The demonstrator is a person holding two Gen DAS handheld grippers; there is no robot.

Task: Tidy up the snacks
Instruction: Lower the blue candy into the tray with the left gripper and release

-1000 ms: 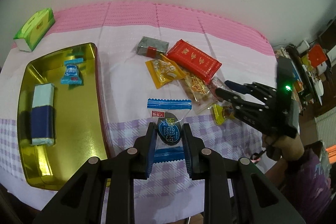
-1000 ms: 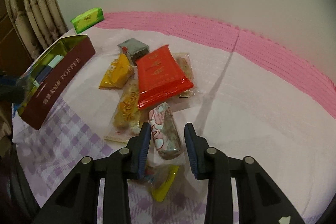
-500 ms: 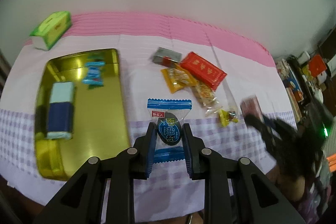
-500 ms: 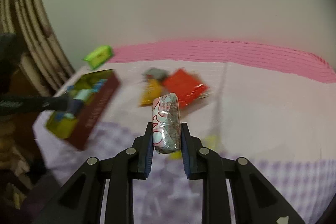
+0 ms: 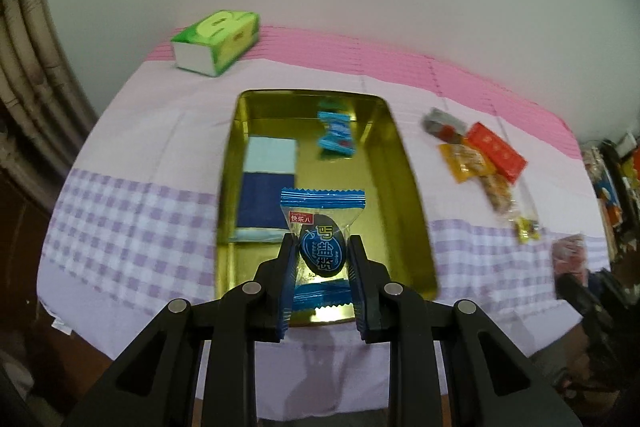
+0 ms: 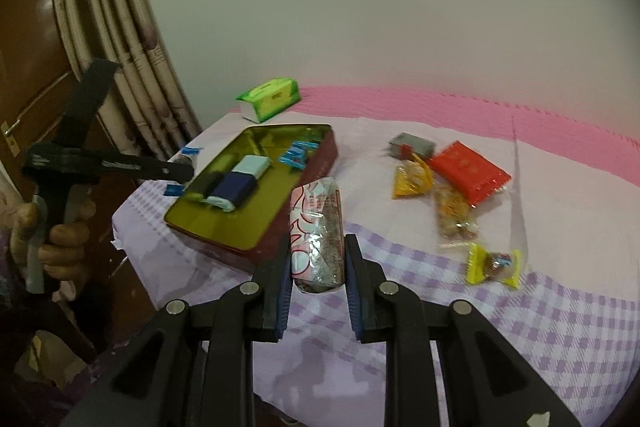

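My left gripper [image 5: 322,263] is shut on a blue-and-clear candy packet [image 5: 322,227] and holds it above the near end of the gold tin tray [image 5: 416,227]. The tray holds a blue-and-white bar [image 5: 267,183] and a light-blue candy [image 5: 336,137]. My right gripper [image 6: 316,263] is shut on a pink-and-white wrapped cake [image 6: 318,239], held in the air right of the tray [image 6: 224,227]. The left gripper also shows in the right wrist view [image 6: 182,171] at the tray's left side.
A green tissue box [image 5: 216,41] sits at the back. Loose snacks lie to the right: a red packet [image 6: 470,171], a grey packet [image 6: 412,145], a yellow bag [image 6: 412,179], a clear bag [image 6: 454,215] and a yellow candy [image 6: 494,265]. The table's front edge is near.
My left gripper has carried the candy packet left, over the tray. My right gripper closed on the wrapped cake, lifted it off the table and swung toward the tray.
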